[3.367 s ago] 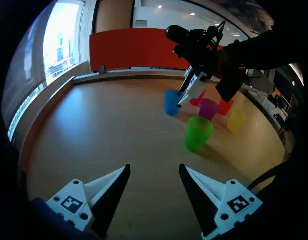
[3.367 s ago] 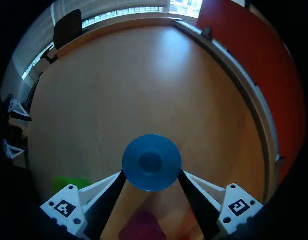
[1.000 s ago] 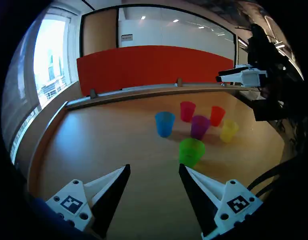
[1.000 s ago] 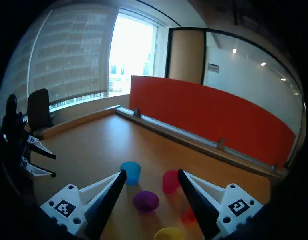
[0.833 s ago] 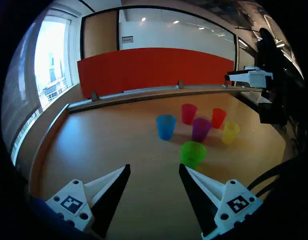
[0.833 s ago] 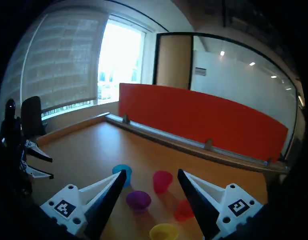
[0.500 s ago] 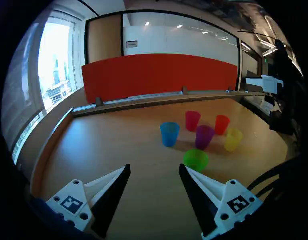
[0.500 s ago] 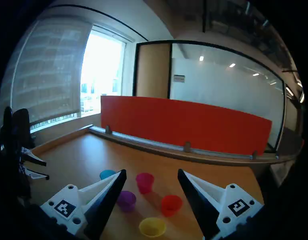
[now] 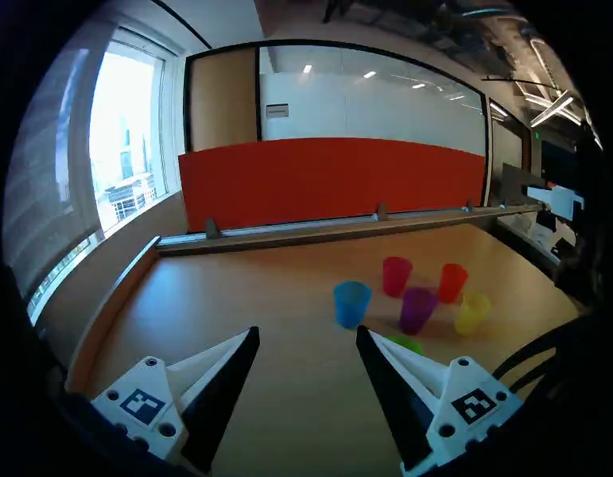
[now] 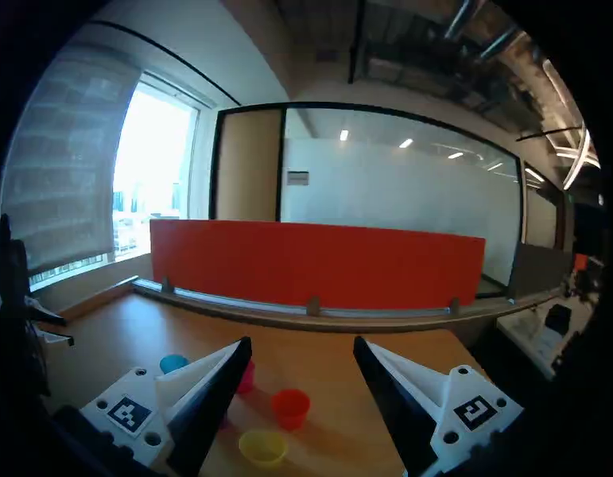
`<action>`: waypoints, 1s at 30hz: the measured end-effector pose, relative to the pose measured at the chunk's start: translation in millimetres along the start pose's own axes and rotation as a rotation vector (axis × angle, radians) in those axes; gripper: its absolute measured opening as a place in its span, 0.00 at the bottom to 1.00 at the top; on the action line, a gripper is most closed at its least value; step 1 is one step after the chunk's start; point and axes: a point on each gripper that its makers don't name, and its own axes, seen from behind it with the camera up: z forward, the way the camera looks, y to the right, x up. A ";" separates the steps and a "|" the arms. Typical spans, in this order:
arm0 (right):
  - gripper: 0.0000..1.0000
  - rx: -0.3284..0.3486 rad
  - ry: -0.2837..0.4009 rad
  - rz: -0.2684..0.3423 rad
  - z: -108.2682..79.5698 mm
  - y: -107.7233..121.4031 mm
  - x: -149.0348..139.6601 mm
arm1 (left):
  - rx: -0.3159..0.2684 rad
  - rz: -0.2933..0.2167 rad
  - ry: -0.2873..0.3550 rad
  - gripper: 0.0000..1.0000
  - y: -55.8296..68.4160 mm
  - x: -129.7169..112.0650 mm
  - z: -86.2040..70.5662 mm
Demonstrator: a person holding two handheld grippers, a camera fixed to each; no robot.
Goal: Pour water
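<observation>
The fingers (image 9: 219,381) of the left gripper (image 9: 306,332) stood apart with nothing between them, held above the bench (image 9: 226,302). The right gripper (image 10: 302,342) likewise had its fingers (image 10: 389,401) spread and empty. The cups sat in a tight cluster on the bench, well ahead of both: a blue cup (image 9: 352,304), a pink cup (image 9: 397,276), a purple cup (image 9: 417,310), an orange cup (image 9: 451,282), a yellow cup (image 9: 472,312), and a green cup (image 9: 407,344) half hidden behind a finger. Whether any held water I could not tell. To my eye the danger lay in that crowding: a finger reaching for one cup could knock its neighbour over, and a light plastic cup squeezed hard might buckle and spill.
</observation>
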 end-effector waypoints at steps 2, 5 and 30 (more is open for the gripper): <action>1.00 -0.023 0.012 0.009 -2.8 8.2 3.5 | 0.005 0.000 0.017 0.90 -0.7 7.8 0.1; 1.00 -0.056 0.027 0.021 -6.8 20.7 8.3 | 0.012 0.001 0.048 0.90 -1.6 21.3 0.0; 1.00 -0.139 0.072 0.055 -13.4 55.4 25.7 | 0.072 -0.034 0.236 0.90 -22.8 97.4 -7.9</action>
